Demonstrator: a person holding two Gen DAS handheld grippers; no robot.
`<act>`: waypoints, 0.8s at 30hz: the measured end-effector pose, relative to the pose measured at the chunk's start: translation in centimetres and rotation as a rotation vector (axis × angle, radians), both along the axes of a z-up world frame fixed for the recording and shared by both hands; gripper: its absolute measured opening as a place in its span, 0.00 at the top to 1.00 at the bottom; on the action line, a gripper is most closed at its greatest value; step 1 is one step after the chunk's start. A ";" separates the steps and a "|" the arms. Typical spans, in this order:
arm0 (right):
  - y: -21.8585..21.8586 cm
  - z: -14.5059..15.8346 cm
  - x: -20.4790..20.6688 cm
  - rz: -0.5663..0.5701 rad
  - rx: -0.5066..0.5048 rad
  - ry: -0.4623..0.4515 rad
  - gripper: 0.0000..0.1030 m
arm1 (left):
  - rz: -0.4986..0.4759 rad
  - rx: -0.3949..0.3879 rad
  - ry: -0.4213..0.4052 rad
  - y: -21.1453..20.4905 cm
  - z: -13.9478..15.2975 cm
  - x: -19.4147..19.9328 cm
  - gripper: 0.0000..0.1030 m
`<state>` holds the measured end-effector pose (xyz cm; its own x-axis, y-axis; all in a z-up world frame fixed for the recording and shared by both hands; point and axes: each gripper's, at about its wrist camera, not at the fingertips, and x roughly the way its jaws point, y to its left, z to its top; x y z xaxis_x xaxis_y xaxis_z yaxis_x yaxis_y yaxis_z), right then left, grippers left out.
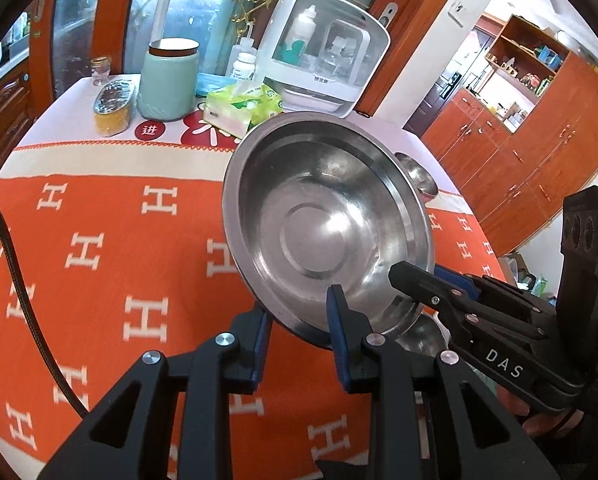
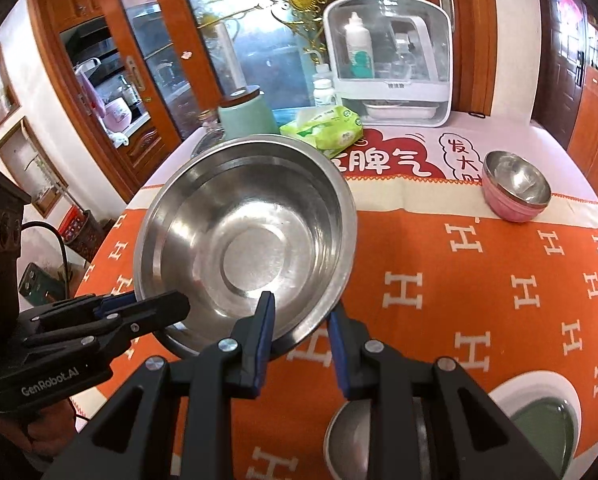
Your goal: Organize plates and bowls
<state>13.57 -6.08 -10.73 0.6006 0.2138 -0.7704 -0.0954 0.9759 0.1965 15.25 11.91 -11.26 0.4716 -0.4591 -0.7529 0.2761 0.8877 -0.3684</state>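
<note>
Two tools, left tool (image 1: 299, 322) and right tool (image 2: 301, 322), are clamping opposite near-rim sides of the steel basin (image 2: 247, 236); pink bowl stack (image 2: 515, 188) is lying far right on the bench (image 2: 479, 280).

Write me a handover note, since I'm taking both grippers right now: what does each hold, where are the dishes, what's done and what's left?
Left gripper: shut on the steel basin's near rim.
Right gripper: shut on the same rim, next to the left.
Basin: held tilted above the orange cloth, off the table.
Small bowls: nested at the cloth's far edge.
Another steel dish and a green plate lie near the right gripper.
Done: basin lifted.
Left: set it down and group the rest, probably.
</note>
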 end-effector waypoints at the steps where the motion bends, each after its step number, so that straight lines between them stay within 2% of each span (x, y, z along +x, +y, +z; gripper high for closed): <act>1: 0.2 0.2 -0.7 0.003 -0.003 -0.008 0.75 | 0.002 -0.001 -0.006 0.2 0.2 -0.8 0.76; 7: 0.7 0.7 -3.8 0.015 -0.018 -0.043 0.75 | -0.002 0.008 -0.042 0.3 1.0 -4.2 0.76; 11: 0.6 0.8 -5.8 0.017 -0.019 -0.041 0.75 | -0.006 0.009 -0.037 0.1 1.0 -6.3 0.76; 24: 0.2 -1.1 -11.2 0.046 -0.003 0.055 0.75 | -0.018 0.039 0.091 -0.9 -0.3 -12.0 0.75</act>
